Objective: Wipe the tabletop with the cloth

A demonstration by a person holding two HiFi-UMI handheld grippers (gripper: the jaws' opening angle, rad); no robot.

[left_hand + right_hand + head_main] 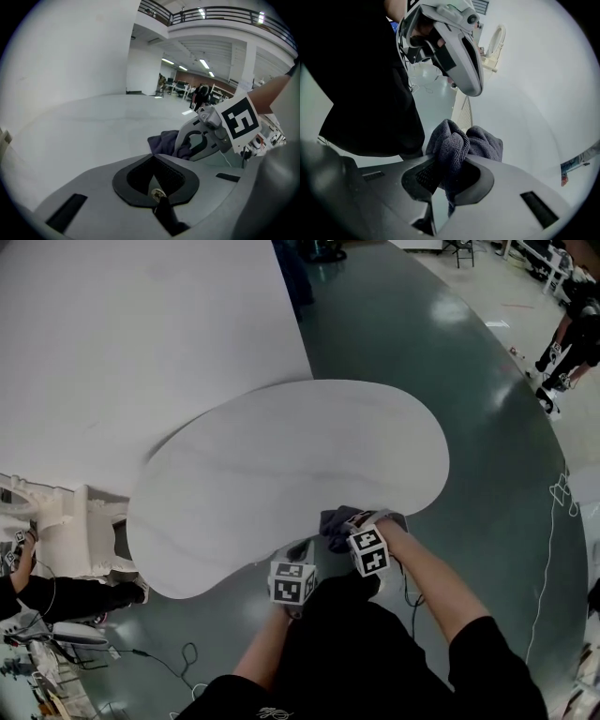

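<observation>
A dark grey cloth [337, 521] lies bunched on the near edge of the white kidney-shaped tabletop [281, 465]. My right gripper [354, 521] is shut on it; in the right gripper view a fold of the cloth [449, 145] is pinched between the jaws [450, 164]. My left gripper [298, 554] sits just to the left, at the table's near edge, apart from the cloth. In the left gripper view its jaws [152, 163] are shut with nothing between them. The cloth [164, 142] and the right gripper [206, 138] show ahead to its right.
A large white panel [141, 343] rises behind the table at upper left. White equipment [66, 531] and a person's arm [56, 596] are at the left. Cables [178, 662] lie on the dark green floor. People stand far right [567, 334].
</observation>
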